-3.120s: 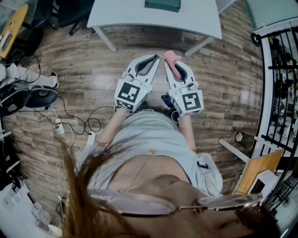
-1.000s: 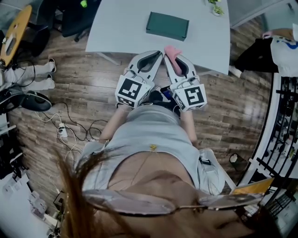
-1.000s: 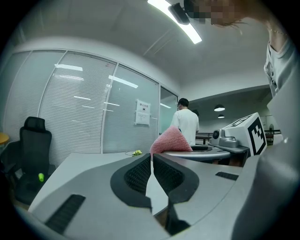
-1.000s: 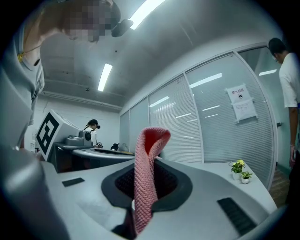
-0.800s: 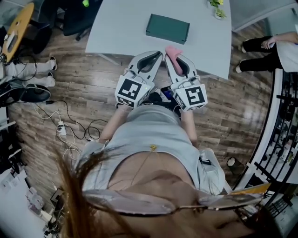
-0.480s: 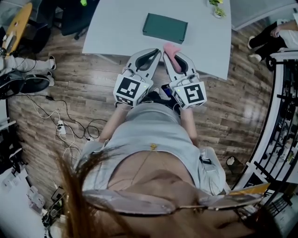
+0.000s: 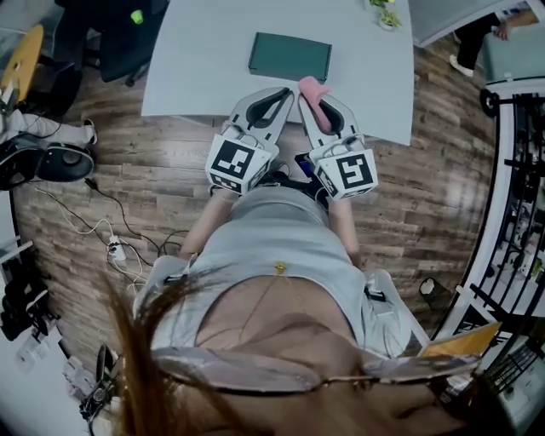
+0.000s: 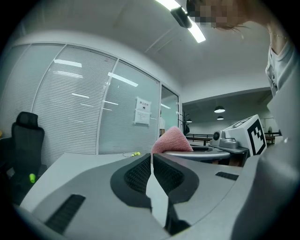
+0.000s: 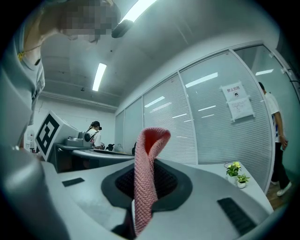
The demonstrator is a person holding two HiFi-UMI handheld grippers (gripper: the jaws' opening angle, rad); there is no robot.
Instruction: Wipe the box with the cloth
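At upper centre of the head view, a pale counter (image 7: 204,60) stands on a wood-plank floor (image 7: 128,162). The green box (image 7: 289,57) lies flat on the counter, with a small plant (image 7: 385,15) at the counter's far edge. Left gripper (image 7: 283,94): jaws pressed together, empty. Right gripper (image 7: 315,100): jaws pinching the pink cloth (image 7: 312,86), near the box but apart from it. Glass partitions (image 8: 84,112) with blinds wall the room.

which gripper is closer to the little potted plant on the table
Right. In the head view the right gripper, shut on the pink cloth, is below and left of the plant; the left gripper is further left.
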